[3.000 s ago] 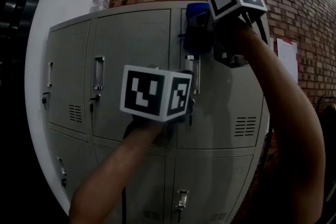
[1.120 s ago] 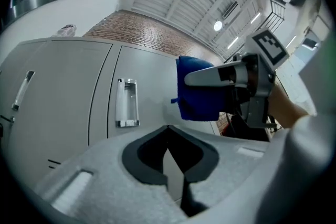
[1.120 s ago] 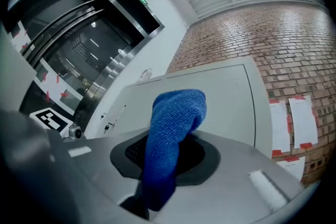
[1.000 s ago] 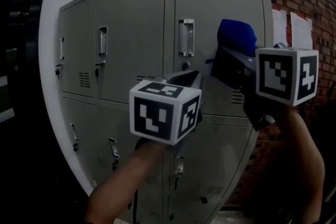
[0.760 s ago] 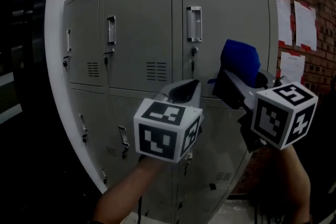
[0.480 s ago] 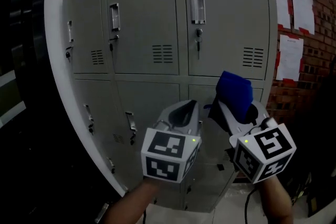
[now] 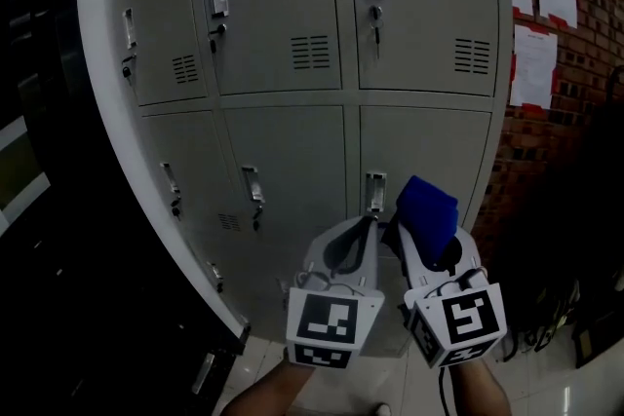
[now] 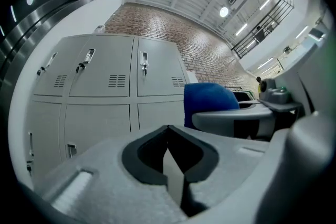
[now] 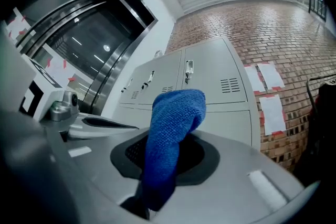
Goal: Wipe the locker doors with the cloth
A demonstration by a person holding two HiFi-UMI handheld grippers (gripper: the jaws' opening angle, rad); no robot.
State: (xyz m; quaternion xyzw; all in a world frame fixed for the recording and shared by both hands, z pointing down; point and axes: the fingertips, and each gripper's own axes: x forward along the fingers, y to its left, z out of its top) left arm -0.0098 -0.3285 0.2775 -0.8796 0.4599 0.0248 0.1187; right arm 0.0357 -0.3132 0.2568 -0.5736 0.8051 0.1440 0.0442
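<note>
Grey metal lockers (image 7: 292,34) fill the head view in two rows of doors with handles and vents. My right gripper (image 7: 421,231) is shut on a folded blue cloth (image 7: 426,214), held low in front of the bottom right door (image 7: 429,151) and apart from it. In the right gripper view the cloth (image 9: 169,139) bulges up out of the closed jaws. My left gripper (image 7: 353,234) is beside it on the left, shut with nothing in it; its jaws meet in the left gripper view (image 8: 169,152), where the cloth (image 8: 209,105) shows to the right.
A red brick wall (image 7: 575,112) with paper sheets (image 7: 534,54) taped to it stands right of the lockers. A white curved wall (image 7: 97,112) and dark glass panels lie to the left. Pale floor tiles (image 7: 546,385) show below.
Both grippers have dropped from the upper locker doors to the bottom row and drawn together. The view has tilted down, so the lower doors and floor now show.
</note>
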